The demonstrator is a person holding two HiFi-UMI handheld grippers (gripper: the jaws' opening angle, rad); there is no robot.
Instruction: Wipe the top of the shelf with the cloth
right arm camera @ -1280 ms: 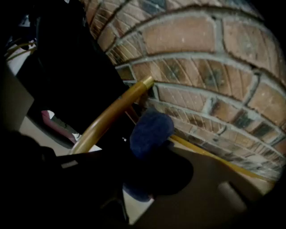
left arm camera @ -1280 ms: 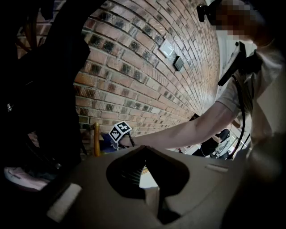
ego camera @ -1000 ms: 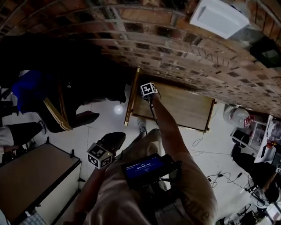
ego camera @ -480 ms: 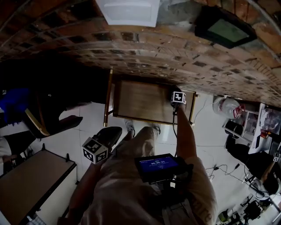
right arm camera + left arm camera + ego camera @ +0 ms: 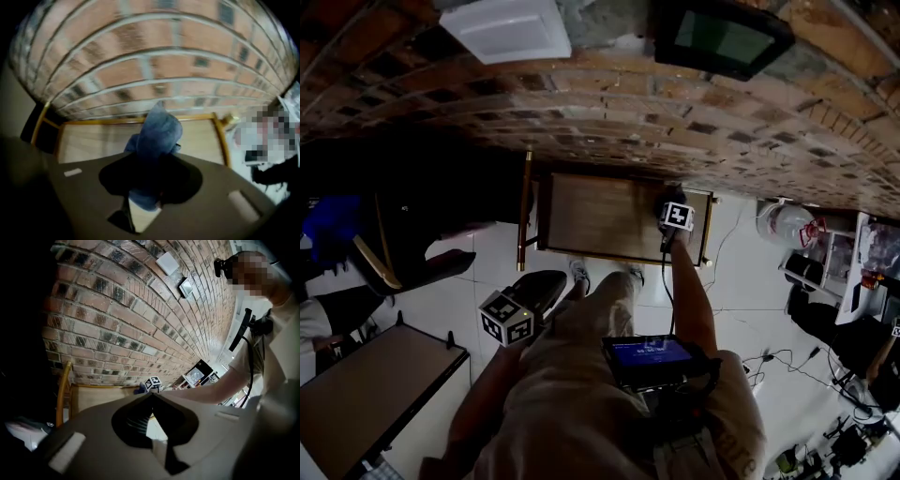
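Right gripper (image 5: 154, 161) is out over the shelf (image 5: 93, 140), jaws clamped on a blue cloth (image 5: 158, 133). The cloth bunches up ahead of the jaws and drapes towards the pale wooden top. It sits right of centre, towards the brick wall (image 5: 609, 112) at the back. That view is blurred, so whether the cloth is actually pressed on the wood is hard to call, though it looks that way.

From the head view the arm is stretched forward, putting the gripper at the shelf's right end. That looks like the end of a wiping stroke, or a spot from which to start one. Gripping the cloth in a bunch leaves a loose wad out front to meet the surface, so the jaws stay off the wood.

Left gripper (image 5: 151, 395) hangs low beside the person's leg, well away from the shelf. Its jaws are closed tip to tip on nothing, parked there because one hand is enough for wiping.

The gold rail (image 5: 136, 120) frames the top, and only the cloth lies on it. No containers show on the shelf.
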